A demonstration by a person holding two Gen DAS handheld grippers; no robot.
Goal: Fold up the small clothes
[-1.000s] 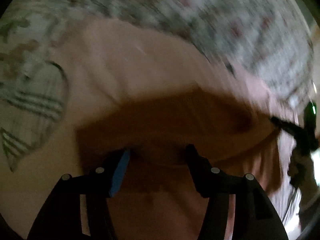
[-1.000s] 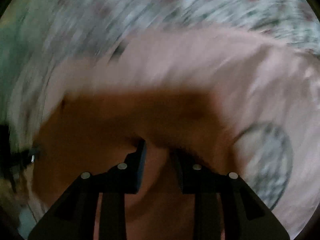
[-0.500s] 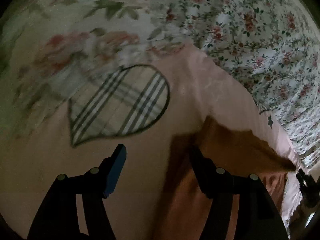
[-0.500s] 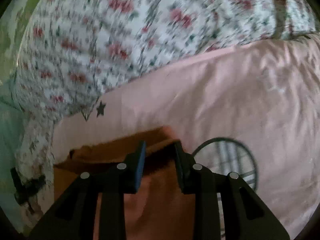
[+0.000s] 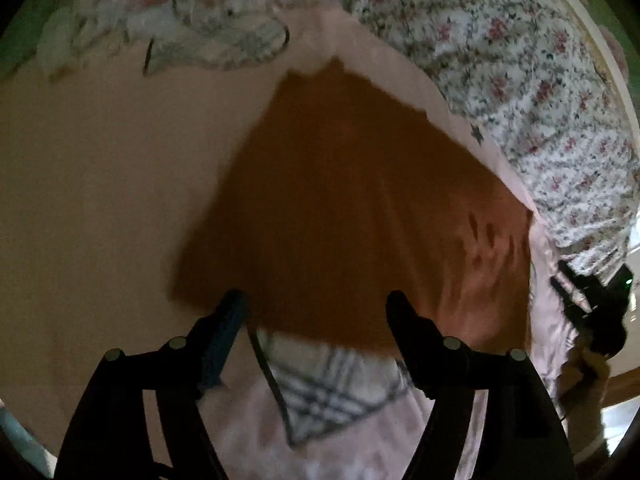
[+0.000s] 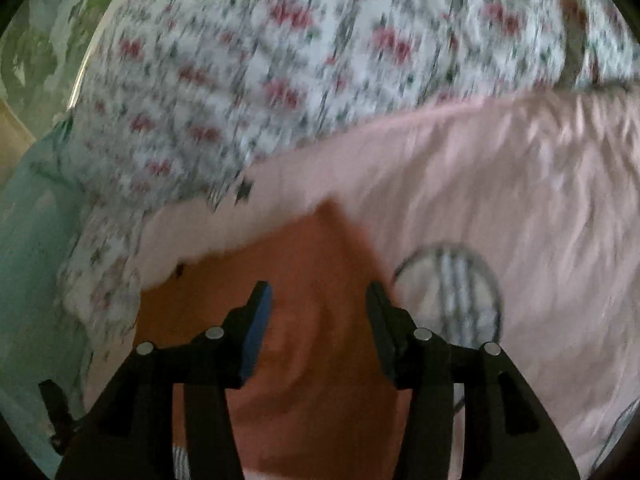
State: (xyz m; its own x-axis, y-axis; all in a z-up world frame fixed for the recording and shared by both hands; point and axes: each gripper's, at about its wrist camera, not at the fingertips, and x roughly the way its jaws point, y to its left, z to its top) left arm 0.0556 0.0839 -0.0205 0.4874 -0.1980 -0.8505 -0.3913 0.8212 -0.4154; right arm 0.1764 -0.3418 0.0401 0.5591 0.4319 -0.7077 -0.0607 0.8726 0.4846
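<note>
A rust-orange garment [image 5: 352, 208] lies spread flat on a pink blanket [image 5: 92, 184]. My left gripper [image 5: 316, 304] is open and empty, its tips over the garment's near edge. The garment also shows in the right wrist view [image 6: 316, 320], one corner pointing away. My right gripper [image 6: 318, 300] is open just above it, holding nothing. The right gripper also shows at the far right of the left wrist view [image 5: 588, 300].
The pink blanket [image 6: 500, 184] carries plaid heart patches [image 5: 332, 384] [image 6: 456, 292]. A floral sheet [image 6: 300, 60] [image 5: 540, 80] lies beyond it. A pale green cloth [image 6: 32, 240] is at the left in the right wrist view.
Both grippers held the orange garment up a second ago. The left let go first, then the right opened. The garment now lies flat and both grippers have drawn back.
</note>
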